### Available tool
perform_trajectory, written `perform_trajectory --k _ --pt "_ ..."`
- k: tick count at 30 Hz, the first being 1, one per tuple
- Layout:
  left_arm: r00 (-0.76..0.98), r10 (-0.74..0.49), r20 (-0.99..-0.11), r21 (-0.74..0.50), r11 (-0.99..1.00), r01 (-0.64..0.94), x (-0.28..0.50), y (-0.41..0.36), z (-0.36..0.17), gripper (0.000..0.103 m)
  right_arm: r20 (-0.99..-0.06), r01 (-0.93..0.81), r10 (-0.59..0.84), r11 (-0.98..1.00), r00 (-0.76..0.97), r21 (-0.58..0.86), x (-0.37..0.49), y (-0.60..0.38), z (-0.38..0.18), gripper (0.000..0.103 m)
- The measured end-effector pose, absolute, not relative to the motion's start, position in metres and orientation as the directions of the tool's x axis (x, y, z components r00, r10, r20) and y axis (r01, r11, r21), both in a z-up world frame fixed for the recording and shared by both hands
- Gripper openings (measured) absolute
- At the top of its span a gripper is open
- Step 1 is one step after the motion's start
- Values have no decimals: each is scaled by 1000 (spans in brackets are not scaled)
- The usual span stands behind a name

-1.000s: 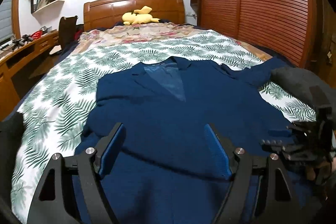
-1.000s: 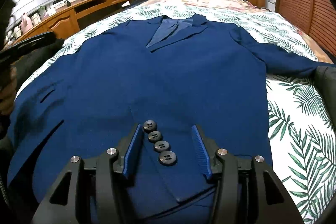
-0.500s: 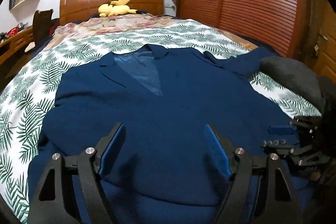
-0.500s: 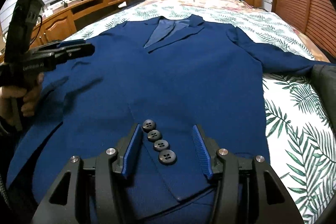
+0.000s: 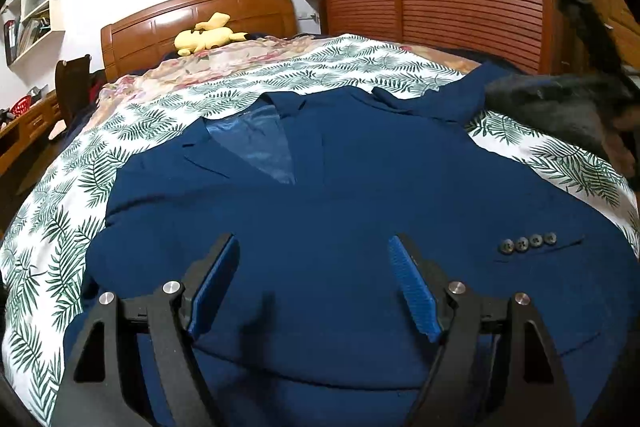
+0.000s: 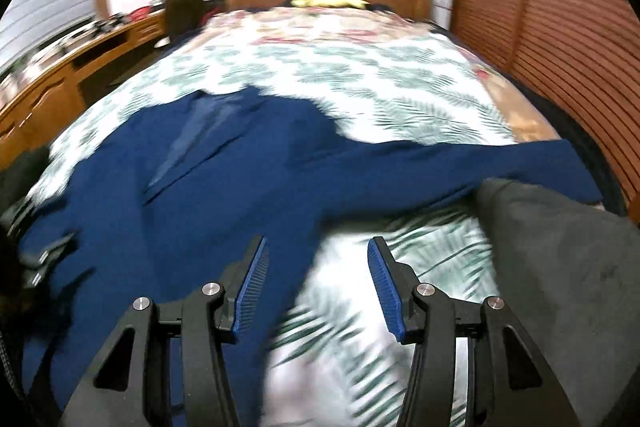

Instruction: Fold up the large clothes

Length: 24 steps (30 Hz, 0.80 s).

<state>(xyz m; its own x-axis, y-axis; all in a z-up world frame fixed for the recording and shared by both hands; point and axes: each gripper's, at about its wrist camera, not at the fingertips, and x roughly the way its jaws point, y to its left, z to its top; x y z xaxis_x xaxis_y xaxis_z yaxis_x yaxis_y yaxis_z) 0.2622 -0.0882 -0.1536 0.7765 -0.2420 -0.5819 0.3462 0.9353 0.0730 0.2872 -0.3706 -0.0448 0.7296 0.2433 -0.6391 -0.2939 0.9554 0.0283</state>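
A blue jacket (image 5: 340, 195) lies flat, front up, on a bed (image 5: 168, 115) with a leaf-print cover, and one sleeve is folded across its front so the four buttons (image 5: 528, 242) show near the edge. The left gripper (image 5: 314, 283) hangs over the jacket with its jaws wide open and nothing in them. The right gripper (image 6: 316, 279) is open and empty too, over the jacket's edge and the cover, with the other sleeve (image 6: 500, 163) stretched out sideways beyond it, and that view is blurry.

Jacket (image 5: 360, 195) lies on bedspread (image 5: 72, 187), plush toy (image 5: 208, 37) behind it by headboard (image 5: 160, 27)
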Motion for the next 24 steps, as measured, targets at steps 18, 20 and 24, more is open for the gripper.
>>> perform_trajectory --k 18,20,24 --pt "759 -262 -595 39 935 354 266 -86 -156 78 -773 73 114 976 623 203 434 -405 -101 53" --pt "760 -262 -595 39 935 354 266 -86 -156 78 -769 71 106 979 630 193 441 -401 -98 23" --pt "759 -264 -595 34 935 352 266 -85 -156 78 -741 45 35 995 670 87 446 -383 -79 4"
